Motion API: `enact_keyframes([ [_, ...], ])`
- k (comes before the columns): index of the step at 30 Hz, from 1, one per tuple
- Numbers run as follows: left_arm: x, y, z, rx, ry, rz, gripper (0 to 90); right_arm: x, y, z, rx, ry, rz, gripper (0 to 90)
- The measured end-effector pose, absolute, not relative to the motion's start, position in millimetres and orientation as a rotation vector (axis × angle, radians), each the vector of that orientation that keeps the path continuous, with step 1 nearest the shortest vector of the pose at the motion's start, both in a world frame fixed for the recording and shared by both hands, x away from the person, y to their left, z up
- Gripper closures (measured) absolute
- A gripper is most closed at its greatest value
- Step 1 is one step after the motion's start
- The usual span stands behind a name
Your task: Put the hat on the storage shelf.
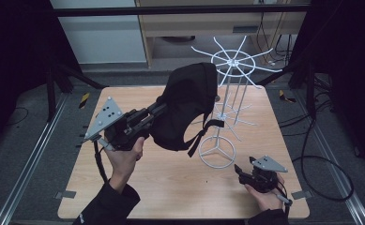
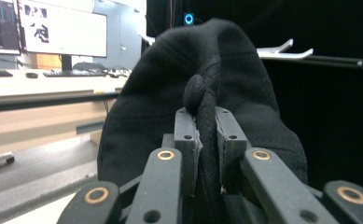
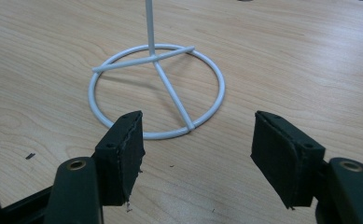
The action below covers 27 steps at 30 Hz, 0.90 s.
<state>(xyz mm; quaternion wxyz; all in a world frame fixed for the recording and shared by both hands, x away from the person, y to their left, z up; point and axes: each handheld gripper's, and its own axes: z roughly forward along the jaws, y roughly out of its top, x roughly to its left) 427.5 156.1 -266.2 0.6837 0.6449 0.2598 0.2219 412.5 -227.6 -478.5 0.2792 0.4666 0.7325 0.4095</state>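
No text, label, brand, number or sign can be read anywhere; the lit monitor (image 2: 62, 28) at ten o'clock shows only blurred dark marks.

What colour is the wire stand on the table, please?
White; the wire stand shows best in the right gripper view.

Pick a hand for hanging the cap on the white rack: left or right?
Left. Its gripper already pinches the black cap beside the rack. The right gripper is open, low by the rack's base ring.

Both grippers, the left gripper (image 1: 159, 108) and the right gripper (image 1: 238, 168), are black with brass-ringed pivots, grey triangular dotted plates and trailing cables; the sleeves (image 1: 107, 206) are dark.
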Motion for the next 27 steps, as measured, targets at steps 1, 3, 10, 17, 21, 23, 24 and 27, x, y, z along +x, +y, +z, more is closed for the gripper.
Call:
enact_keyframes([
  [1,429,155,-271,1.461,0.589,0.493,80.9,413,-228,-479,1.249,1.966,1.095,34.2],
  [3,431,153,-275,1.476,0.597,0.494,80.8,413,-228,-479,1.248,1.966,1.094,34.2],
  [10,434,147,-281,1.507,0.606,0.482,78.6,413,-227,-479,1.255,1.969,1.099,34.0],
  [17,440,137,-292,1.573,0.624,0.468,74.9,413,-227,-479,1.253,1.971,1.096,33.8],
  [21,441,137,-296,1.588,0.632,0.467,72.6,413,-227,-479,1.254,1.971,1.096,33.7],
  [23,441,138,-297,1.591,0.63,0.465,70.4,413,-227,-479,1.254,1.971,1.096,33.7],
  [24,441,140,-298,1.594,0.634,0.466,69.0,413,-227,-479,1.254,1.971,1.096,33.7],
  [27,437,146,-301,1.599,0.629,0.471,64.2,413,-227,-479,1.254,1.971,1.096,33.6],
])
